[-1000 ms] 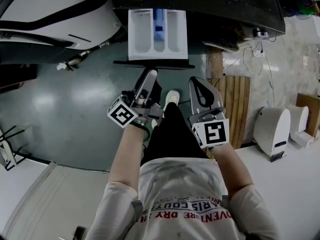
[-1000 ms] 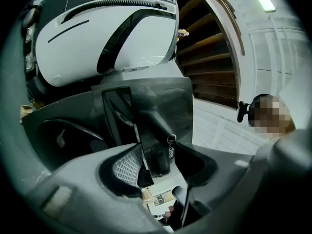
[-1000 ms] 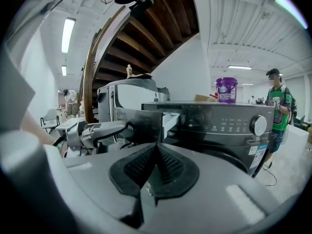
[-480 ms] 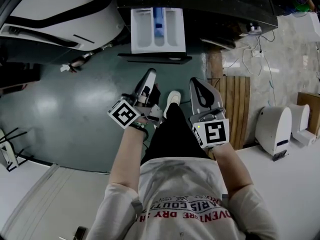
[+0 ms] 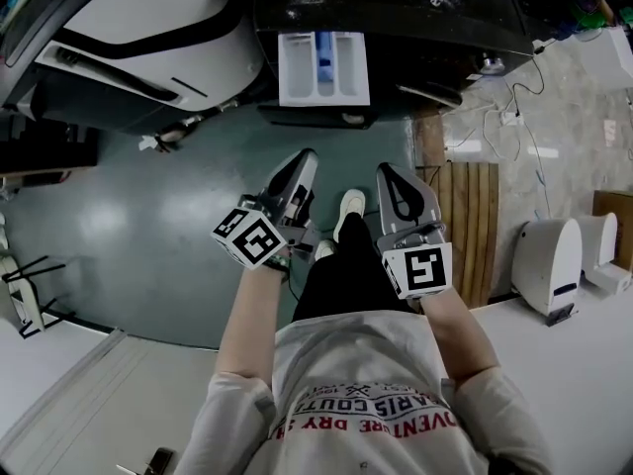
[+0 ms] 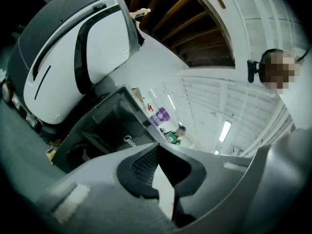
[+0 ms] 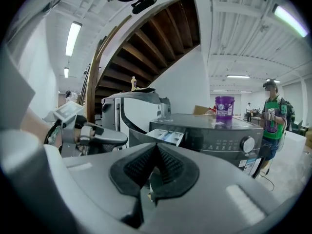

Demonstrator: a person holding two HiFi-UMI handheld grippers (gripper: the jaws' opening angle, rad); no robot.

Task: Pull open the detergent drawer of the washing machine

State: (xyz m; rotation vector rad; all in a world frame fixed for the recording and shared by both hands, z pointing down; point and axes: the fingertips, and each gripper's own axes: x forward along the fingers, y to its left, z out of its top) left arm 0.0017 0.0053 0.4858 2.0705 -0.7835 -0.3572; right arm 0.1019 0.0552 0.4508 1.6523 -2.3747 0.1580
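The dark washing machine [image 5: 435, 13] stands at the top of the head view, its white detergent drawer [image 5: 324, 67] pulled out, with a blue insert in the middle compartment. My left gripper [image 5: 304, 158] is well back from the drawer, jaws shut on nothing. Beside it, my right gripper [image 5: 387, 170] is also shut and empty. In the right gripper view the open drawer [image 7: 166, 136] shows beyond the right gripper's [image 7: 156, 149] closed pads, with the left gripper [image 7: 92, 136] at the left. In the left gripper view the left gripper [image 6: 157, 149] points at the machine's dark side [image 6: 109, 128].
A large white and black machine [image 5: 148, 33] stands left of the washer. A wooden pallet [image 5: 465, 216] and white appliances [image 5: 549, 260] lie to the right. A purple tub [image 7: 224, 106] sits on the washer. A person [image 7: 273, 118] stands behind. My shoe [image 5: 347, 206] is on the green floor.
Both grippers have drawn back and risen, so the washer and open drawer sit farther away and smaller. The left gripper has rolled, its marker cube turned.
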